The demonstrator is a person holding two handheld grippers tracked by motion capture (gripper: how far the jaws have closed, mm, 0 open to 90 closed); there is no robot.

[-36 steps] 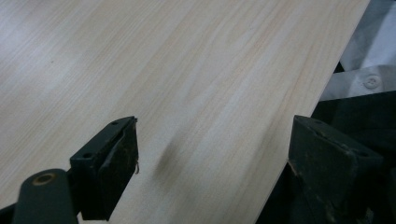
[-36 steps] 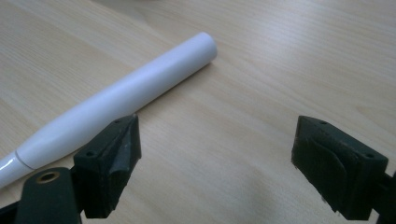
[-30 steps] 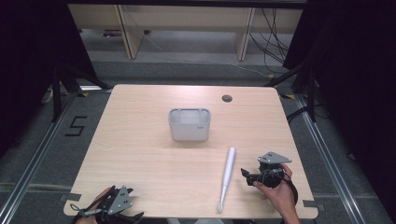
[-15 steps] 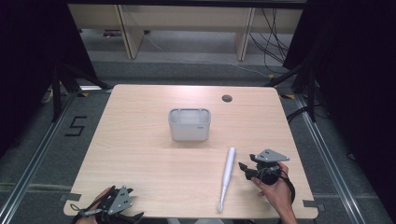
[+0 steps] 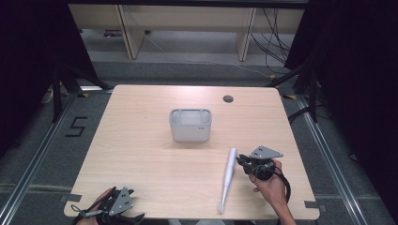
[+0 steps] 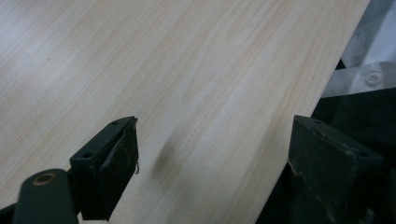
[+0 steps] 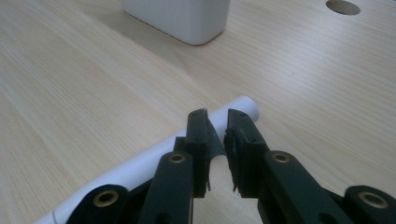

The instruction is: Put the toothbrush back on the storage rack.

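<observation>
The right gripper (image 5: 243, 161) sits near the right edge of the table (image 5: 141, 140), toward the near side, held low in the person's right hand (image 5: 272, 187) with its grey three-cornered plate on top and its cable looping back past the wrist. Its jaws have just been closing and now stand almost together, a thin gap left between the pads; in the right gripper view (image 7: 215, 122) nothing is clamped between them, and the tips hang just above and in front of the white stick. That white stick (image 5: 228, 176), a long slim rod with a thicker rounded end and a thin tail, lies flat on the wood just beside the jaws on their left in the high view, its thick end pointing toward the table's middle and its thin end reaching close to the near edge. In the right gripper view the white stick (image 7: 140, 168) runs slantwise under the jaws.

Farther out, a white rectangular tub (image 5: 190, 124) stands upright at the table's centre, well apart from the stick. A round cable hole (image 5: 228, 99) lies near the far edge.

The left gripper (image 5: 133, 218) rests at the near left corner, jaws wide apart over bare wood in its own view (image 6: 215, 144).
</observation>
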